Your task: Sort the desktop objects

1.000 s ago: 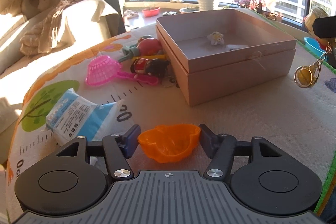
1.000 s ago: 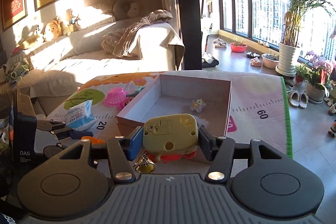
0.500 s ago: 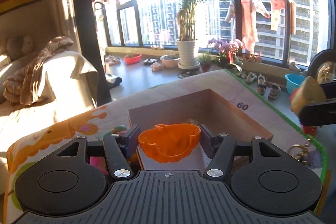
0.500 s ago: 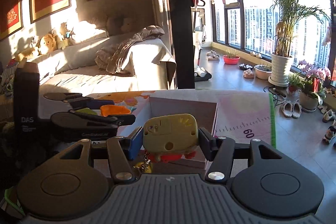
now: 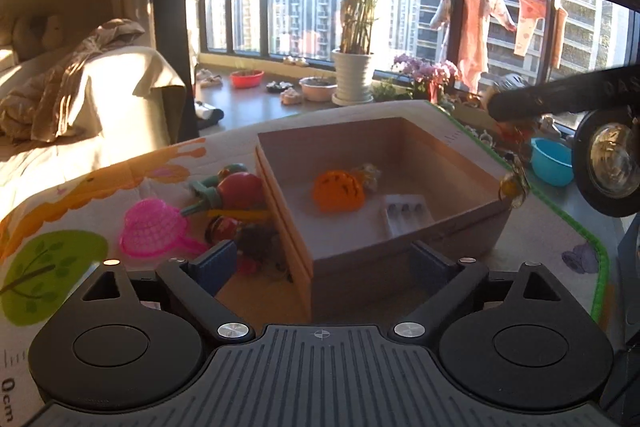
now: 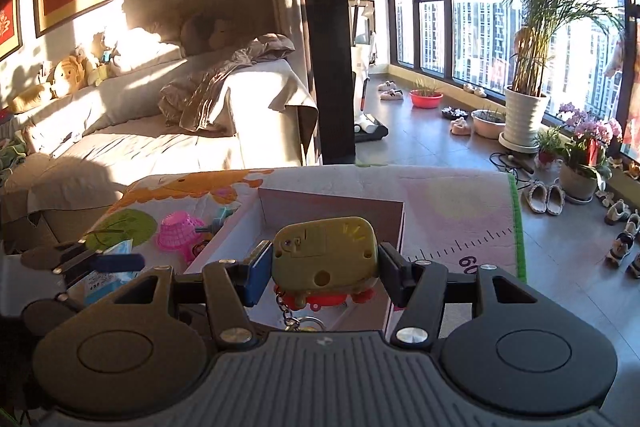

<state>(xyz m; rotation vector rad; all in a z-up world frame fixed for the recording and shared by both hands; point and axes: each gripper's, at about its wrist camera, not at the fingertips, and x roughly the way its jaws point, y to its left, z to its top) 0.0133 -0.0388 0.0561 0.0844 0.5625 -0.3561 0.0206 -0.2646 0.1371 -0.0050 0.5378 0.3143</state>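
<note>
step: I'm dropping stuff into the open pink cardboard box (image 5: 404, 227) one piece at a time. The orange plastic cup-shaped toy (image 5: 338, 191) is lying inside it, centre of the left wrist view, next to a small pale trinket (image 5: 370, 175) and a clear blister tray (image 5: 406, 213).

left tongs: my left gripper (image 5: 320, 263) is opening up right now, jaws going wide, nothing between them. It's hovering over the near wall of the box.

right tongs: my right gripper (image 6: 322, 269) is clamping a yellow-green plastic toy with red wheels (image 6: 326, 253), a keychain (image 6: 294, 319) dangling under it. In that view it's sitting lower centre, in front of the box (image 6: 332, 201).

next: I'm guessing the yellow toy goes over the box and gets let go, keeping the chain from snagging on the rim. The left one then needs to swing back for another piece.

still out: a pink mesh plastic scoop (image 5: 154, 227), a red round toy with a green handle (image 5: 236, 189) and a dark tangled bit (image 5: 258, 241) are piling up just left of the box on the cartoon play mat (image 5: 80, 195). A blue-and-white packet (image 6: 108, 273) is sitting at the left of the right wrist view.

in the way: both grippers are crowding the same box, so I reckon they could bump. The leftover toys are bunching tight against the box wall, awkward to get jaws round.
</note>
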